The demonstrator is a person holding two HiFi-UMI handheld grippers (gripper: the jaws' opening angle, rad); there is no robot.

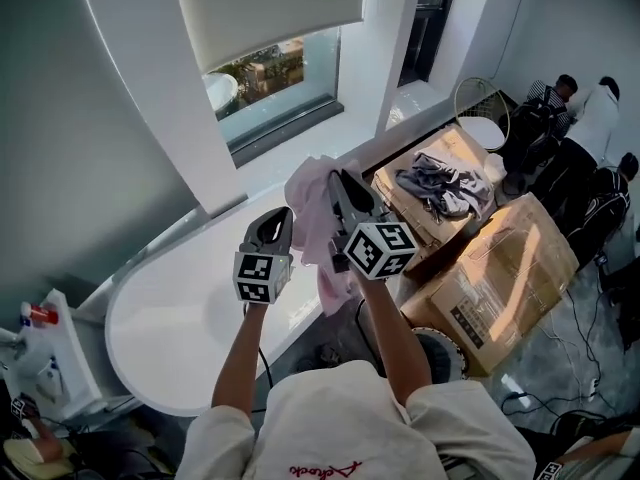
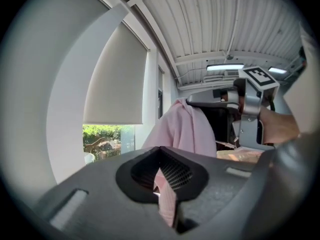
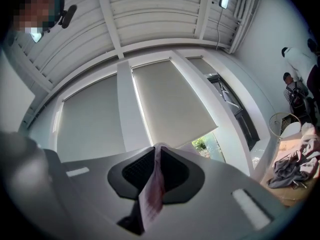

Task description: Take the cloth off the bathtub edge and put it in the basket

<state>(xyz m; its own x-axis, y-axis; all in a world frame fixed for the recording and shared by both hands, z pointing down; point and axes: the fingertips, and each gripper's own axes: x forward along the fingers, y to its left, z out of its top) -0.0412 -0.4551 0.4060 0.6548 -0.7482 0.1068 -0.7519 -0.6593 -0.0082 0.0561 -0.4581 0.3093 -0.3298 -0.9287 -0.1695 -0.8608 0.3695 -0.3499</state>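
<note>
A pink cloth (image 1: pixel 314 220) hangs in the air between my two grippers, above the white bathtub edge (image 1: pixel 190 308). My left gripper (image 1: pixel 284 218) is shut on one part of it; in the left gripper view a pink fold (image 2: pixel 168 200) is pinched in the jaws and the rest (image 2: pixel 186 129) drapes ahead. My right gripper (image 1: pixel 341 182) is shut on another part, with a strip of cloth (image 3: pixel 153 193) squeezed between its pads. Both grippers point up and away from me, close together. A white wire basket (image 1: pixel 482 106) stands at the far right by the window.
Two cardboard boxes (image 1: pixel 505 268) sit to the right of the tub, the nearer-window one holding grey clothes (image 1: pixel 440 186). People (image 1: pixel 585 128) stand at the far right. A window and blind (image 1: pixel 270 8) lie ahead. Bottles (image 1: pixel 35 318) rest on a stand at left.
</note>
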